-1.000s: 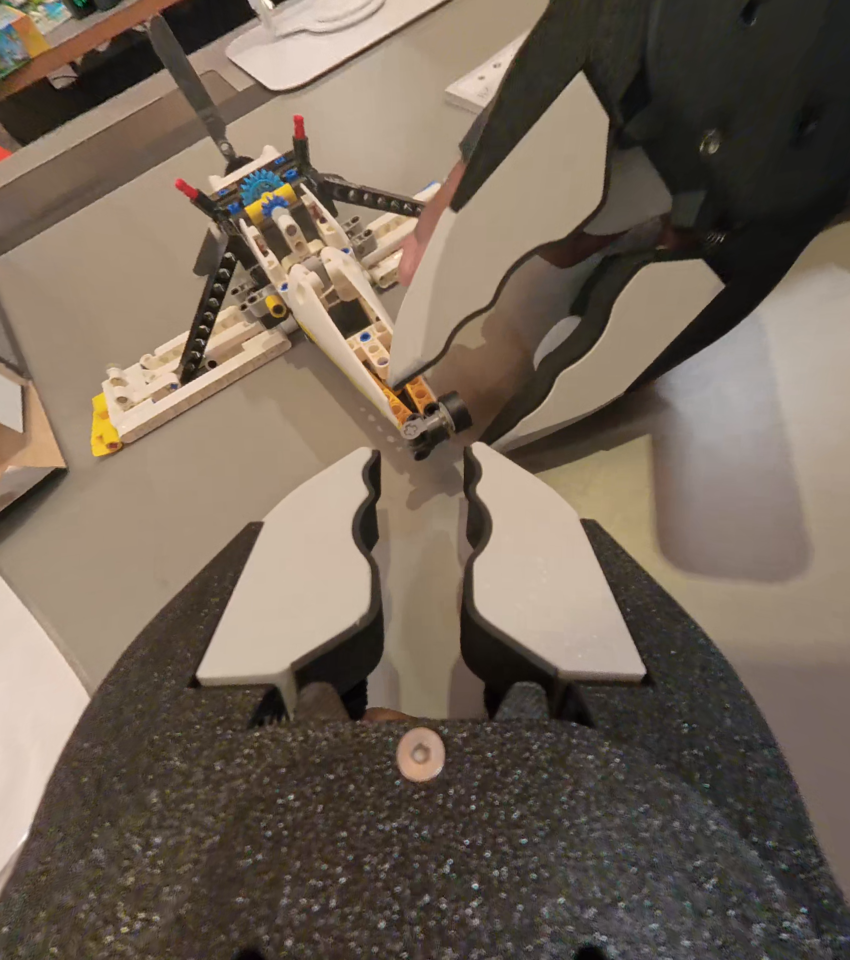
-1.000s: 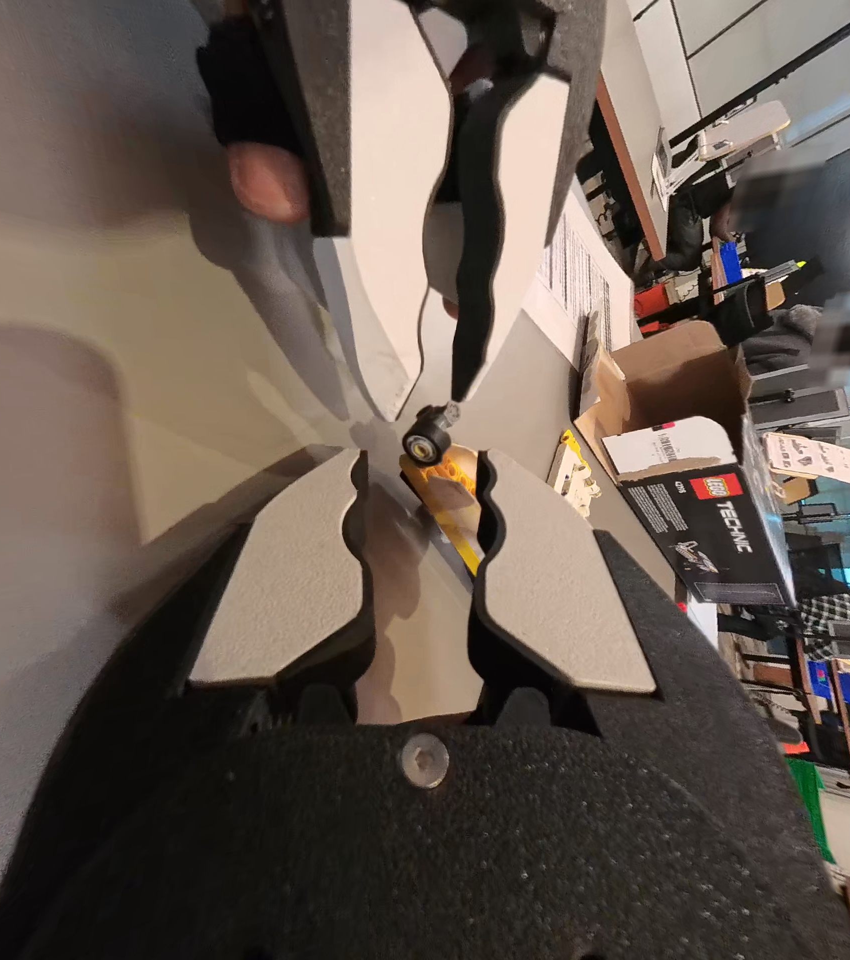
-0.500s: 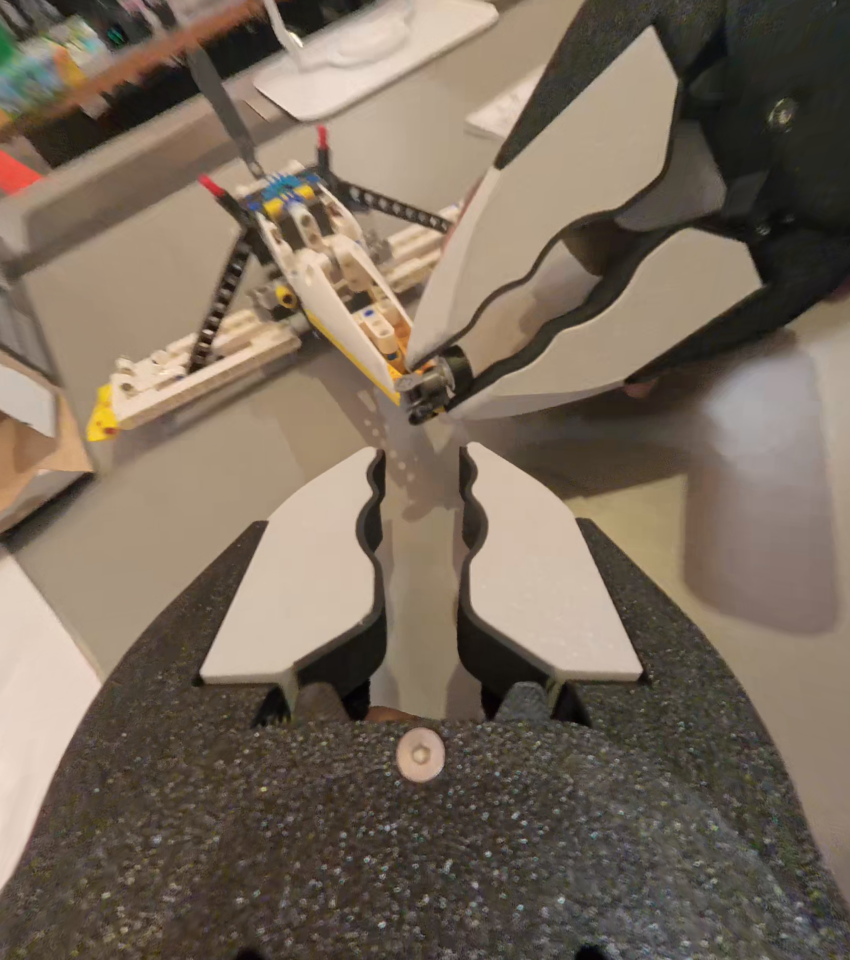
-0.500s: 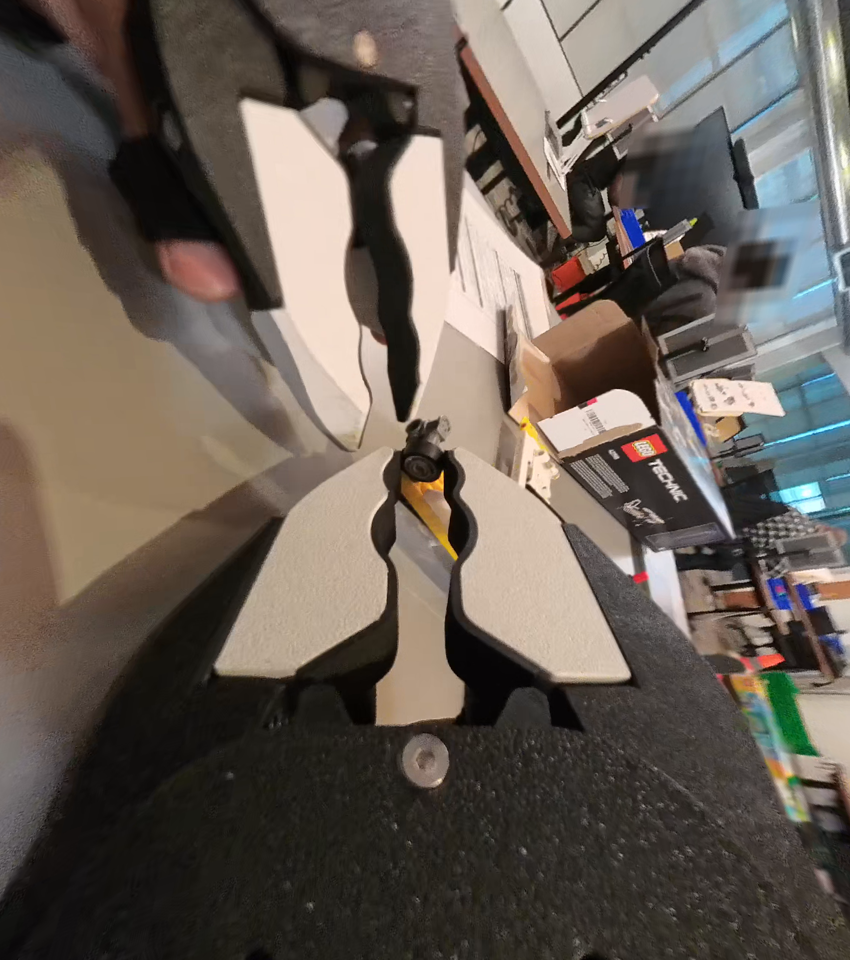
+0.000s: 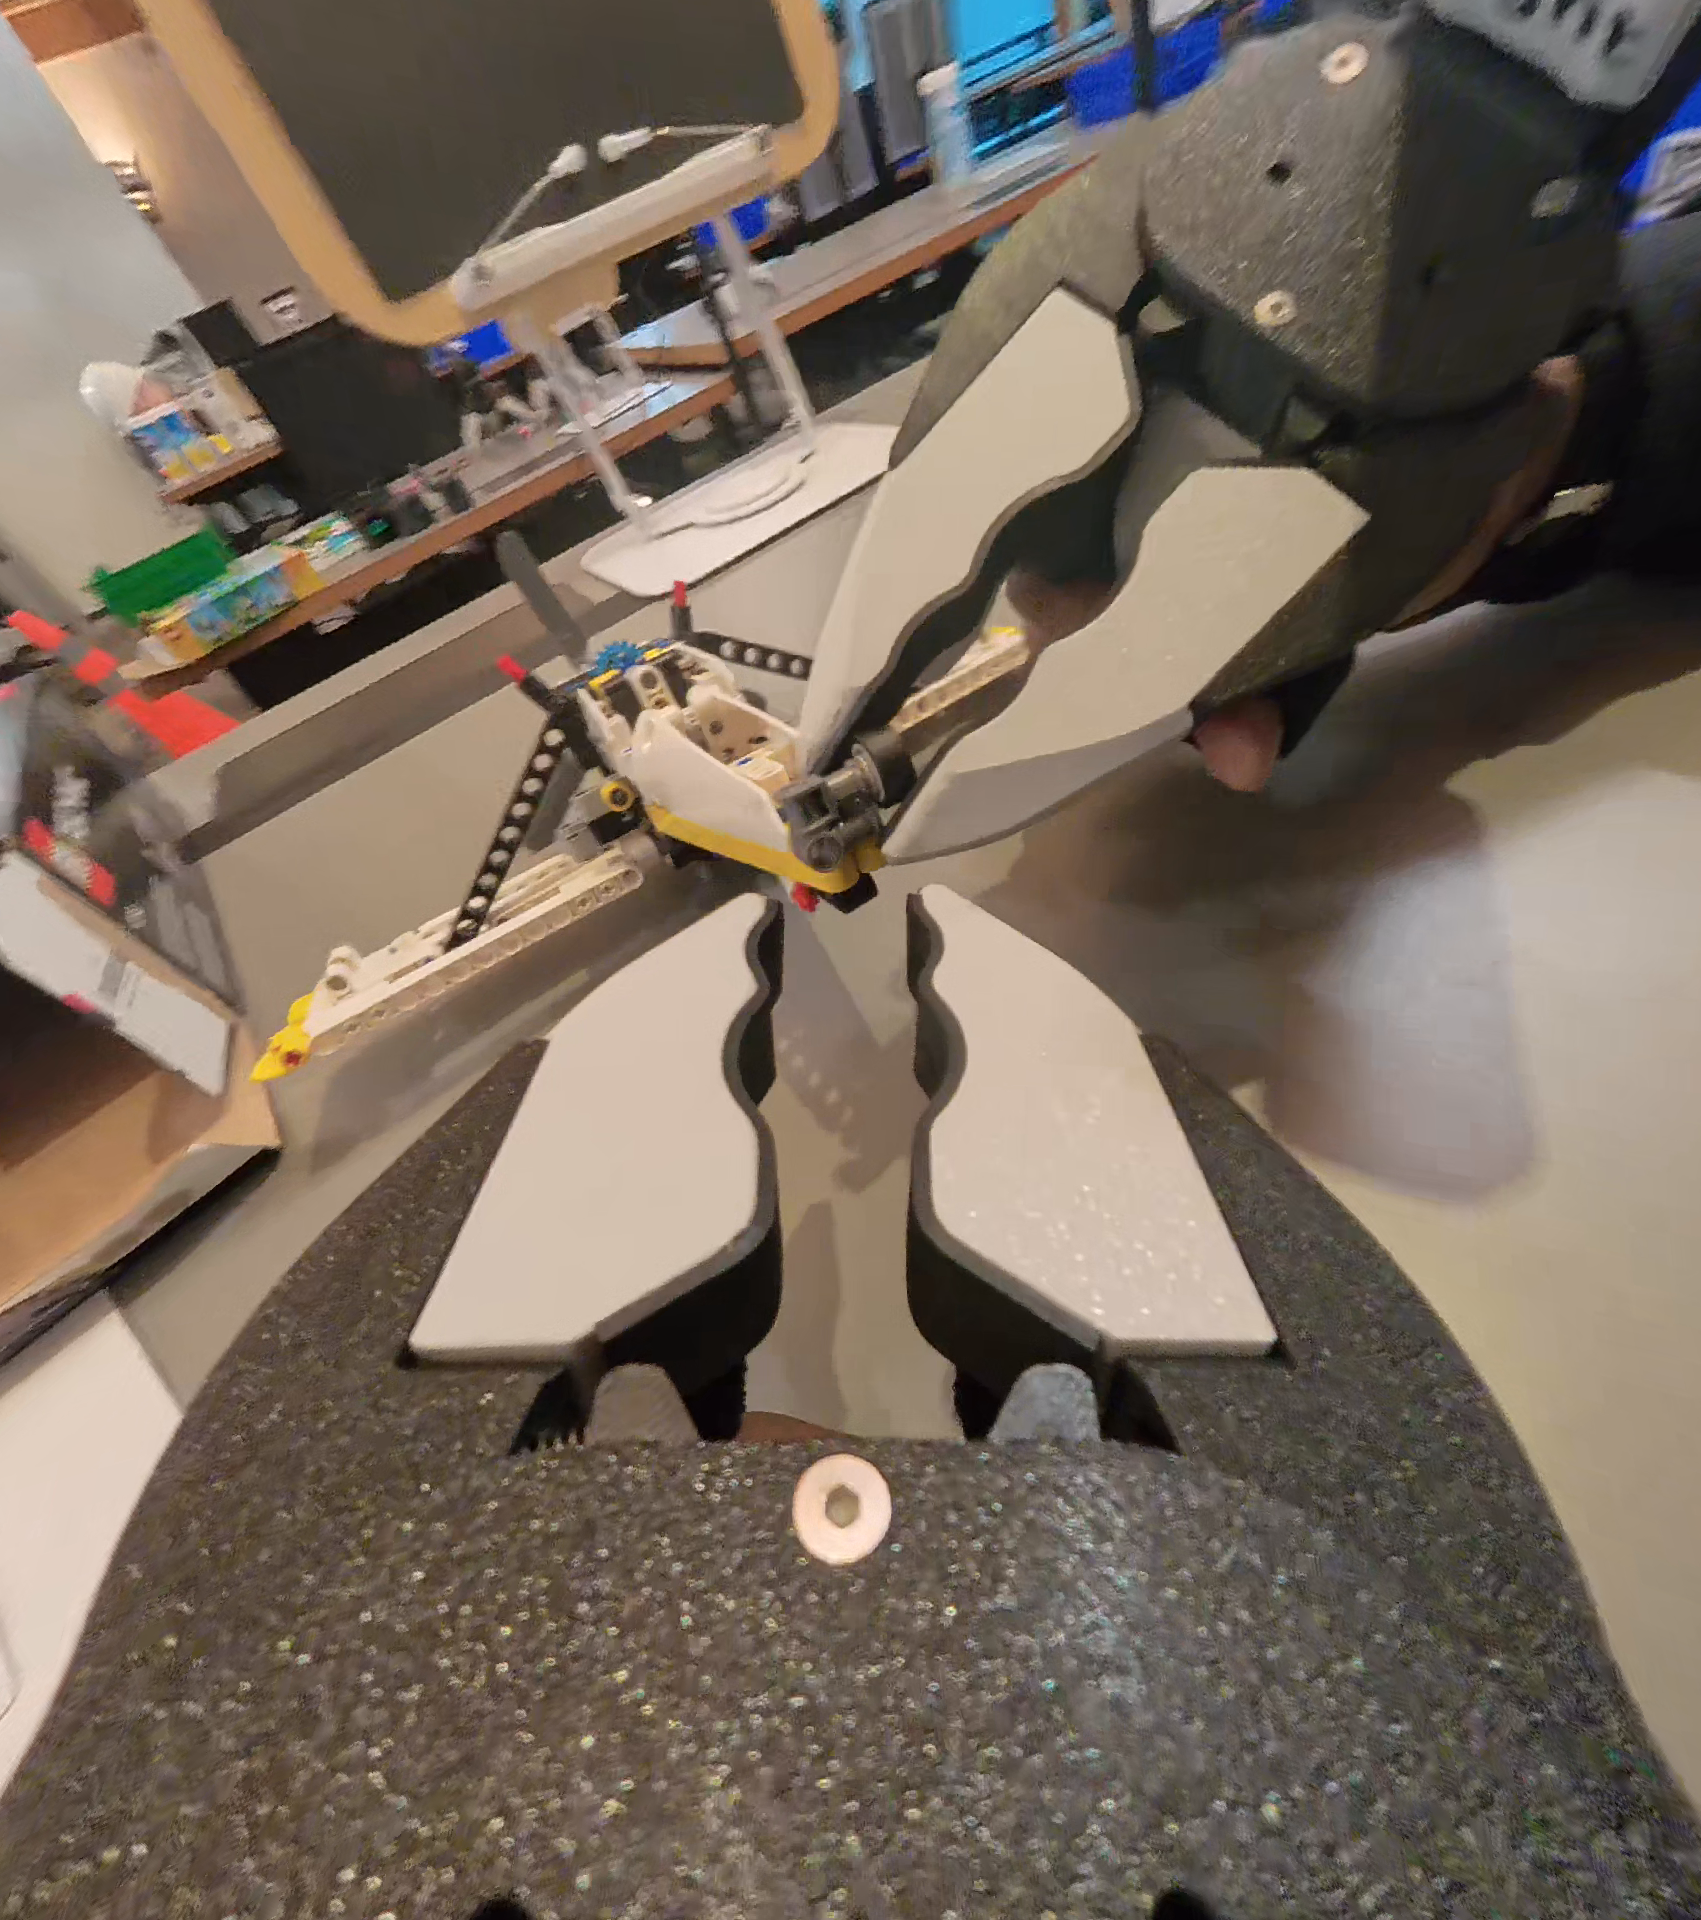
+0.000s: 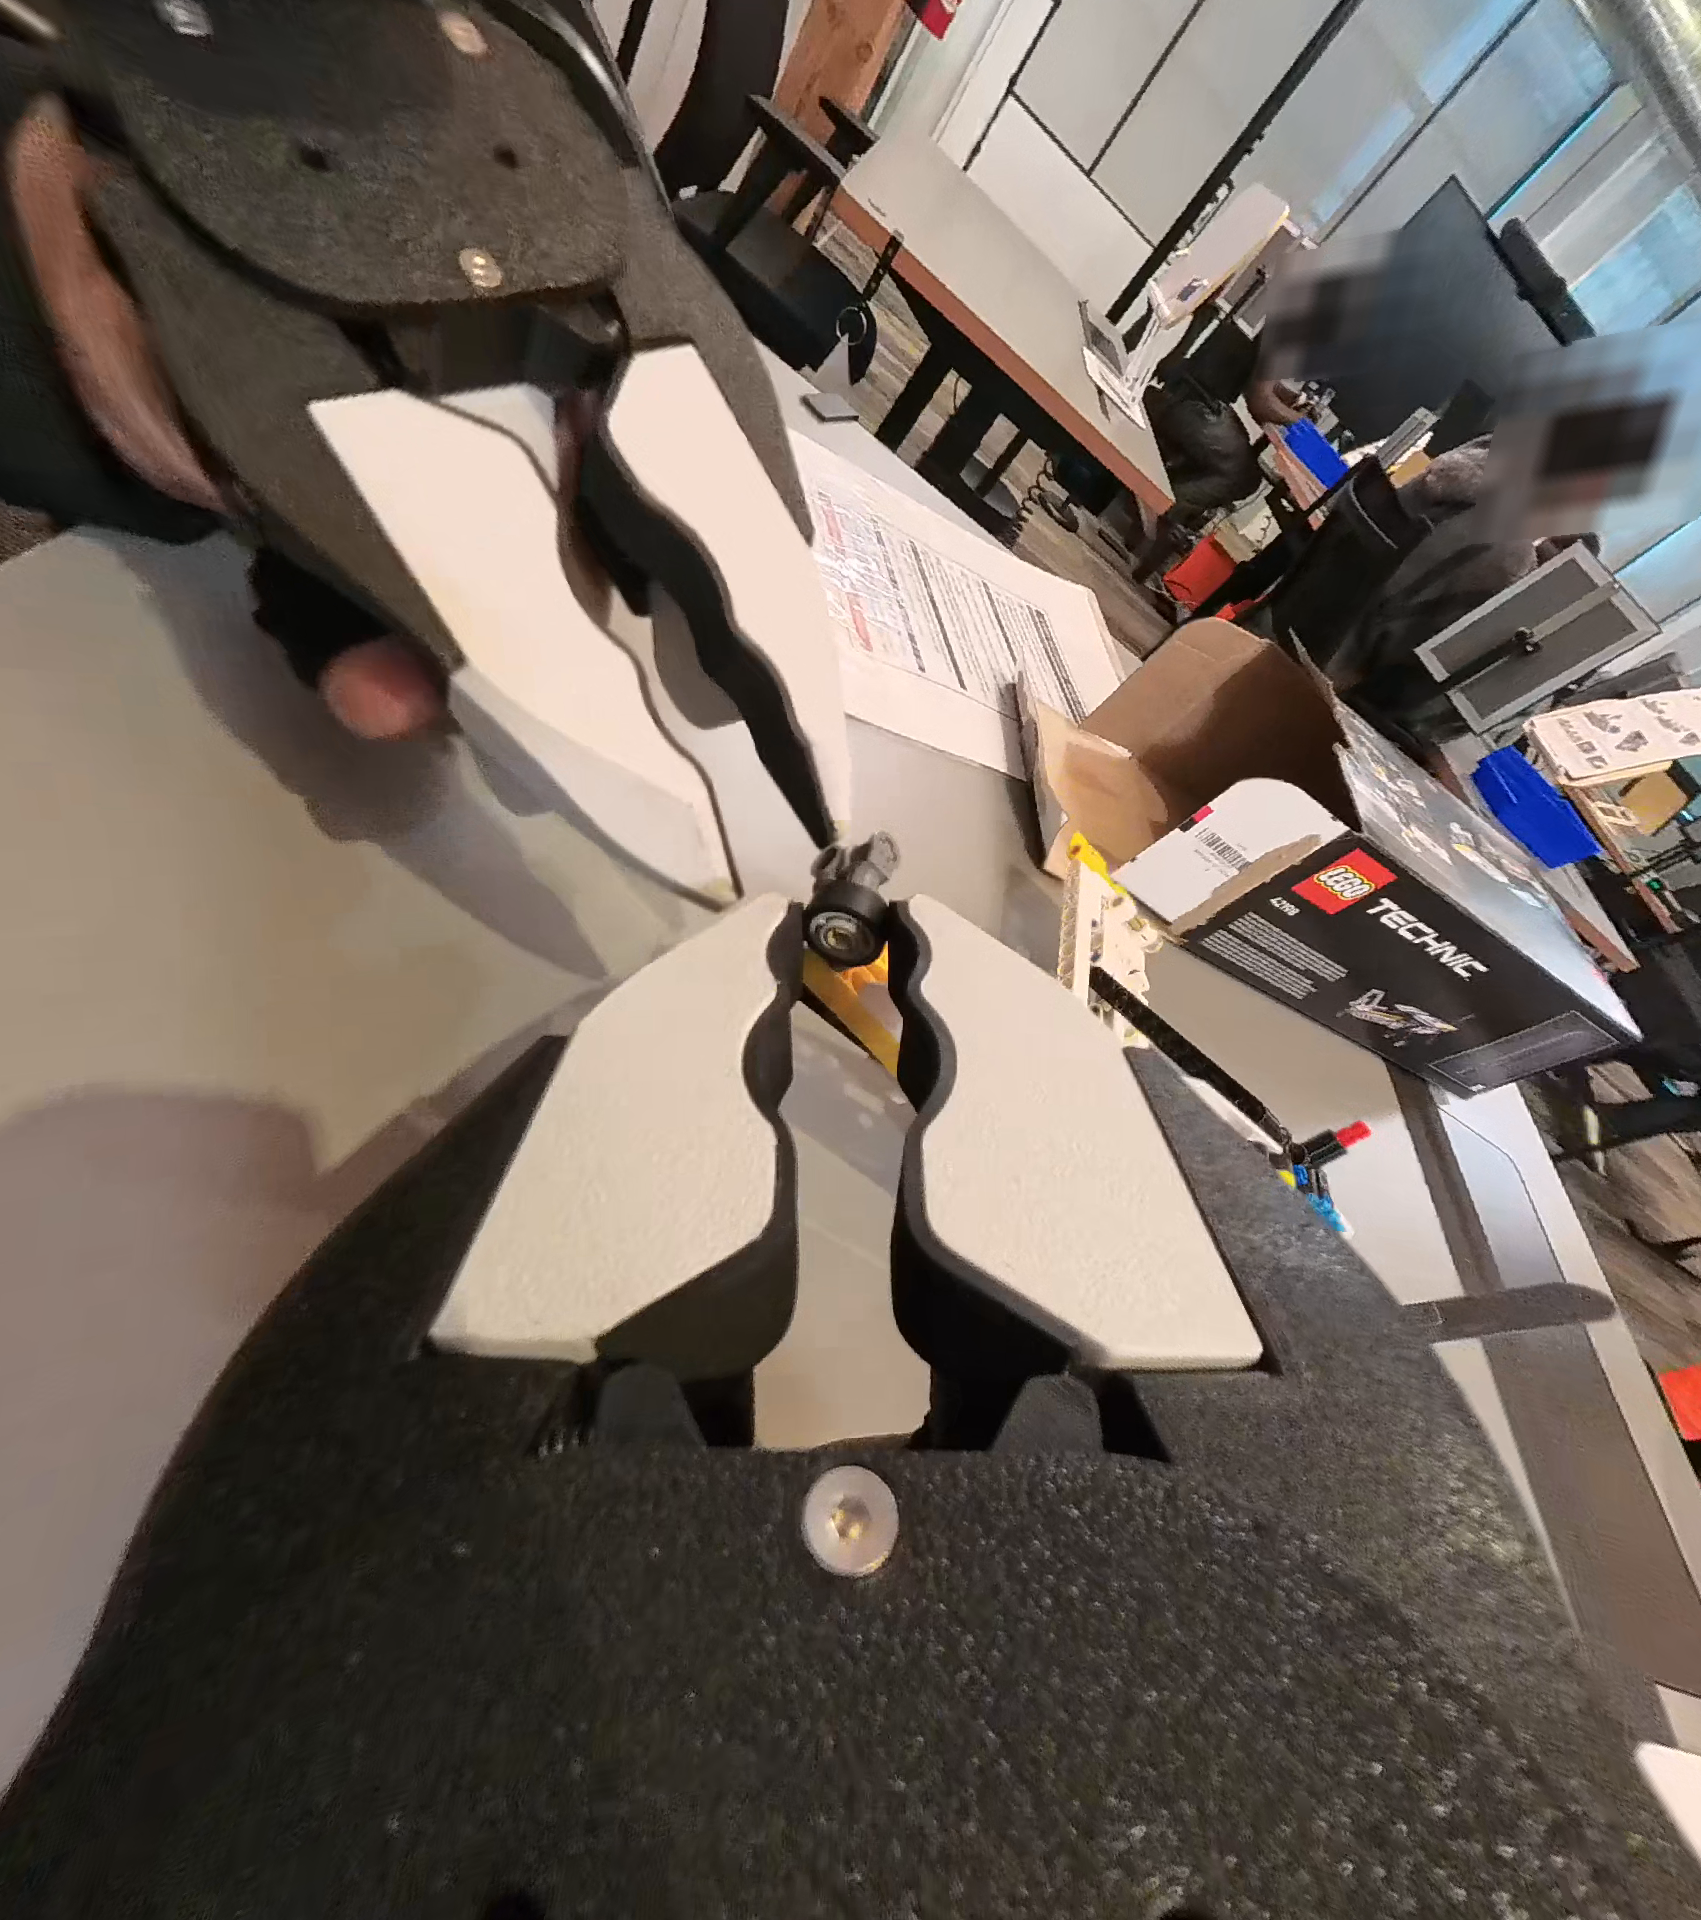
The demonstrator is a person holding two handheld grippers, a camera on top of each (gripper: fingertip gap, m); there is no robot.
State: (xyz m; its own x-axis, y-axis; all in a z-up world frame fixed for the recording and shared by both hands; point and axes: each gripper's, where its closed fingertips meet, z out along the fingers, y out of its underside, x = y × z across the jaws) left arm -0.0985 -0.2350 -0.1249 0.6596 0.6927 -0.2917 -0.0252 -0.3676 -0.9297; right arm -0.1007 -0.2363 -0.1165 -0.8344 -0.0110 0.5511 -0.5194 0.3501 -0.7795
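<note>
Plastic brick model (image 5: 690, 758), likely light and fragile, over the grey table (image 5: 1448, 1039), pinched at its small black nose wheel (image 6: 844, 923) by right gripper (image 6: 846, 914); left gripper (image 5: 841, 914) apart, empty, just beside.

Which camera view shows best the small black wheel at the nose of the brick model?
The right wrist view: the black wheel sits close, between the right gripper's fingertips. In the left wrist view it is farther and partly hidden by those fingers.
</note>
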